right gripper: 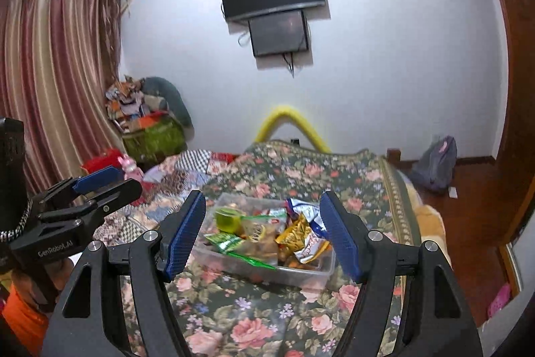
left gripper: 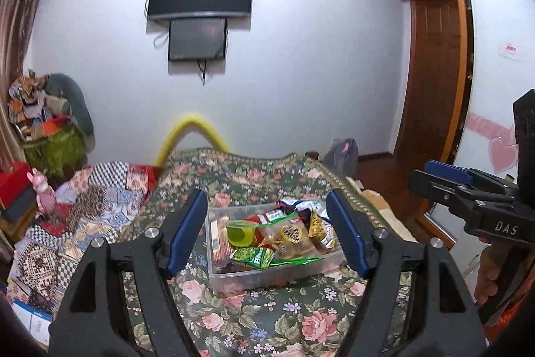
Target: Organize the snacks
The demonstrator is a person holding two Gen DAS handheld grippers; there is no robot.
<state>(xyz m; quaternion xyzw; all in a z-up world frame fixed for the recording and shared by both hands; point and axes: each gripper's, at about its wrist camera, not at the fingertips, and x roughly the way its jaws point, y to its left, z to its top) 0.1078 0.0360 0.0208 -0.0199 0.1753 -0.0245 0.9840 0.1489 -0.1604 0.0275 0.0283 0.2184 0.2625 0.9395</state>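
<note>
A clear plastic box point(left gripper: 234, 278) sits on the floral bedspread point(left gripper: 267, 323), filled with snack packets. Among them are a green jelly cup point(left gripper: 241, 232), a green packet point(left gripper: 254, 257) and a yellow packet point(left gripper: 317, 228). My left gripper point(left gripper: 267, 235) is open and empty, held above the bed just short of the box. My right gripper point(right gripper: 264, 235) is open and empty too, facing the same box point(right gripper: 301, 278) from the right. The jelly cup point(right gripper: 227, 219) and a yellow-gold packet point(right gripper: 297, 235) show in the right wrist view. Each gripper shows at the edge of the other's view.
A patchwork quilt point(left gripper: 97, 206) lies on the bed's left part. A pink toy point(left gripper: 41, 189) and a red box point(left gripper: 13, 183) stand at the far left. The bed's right edge point(right gripper: 411, 223) drops to a wooden floor with a grey bag point(right gripper: 438, 163).
</note>
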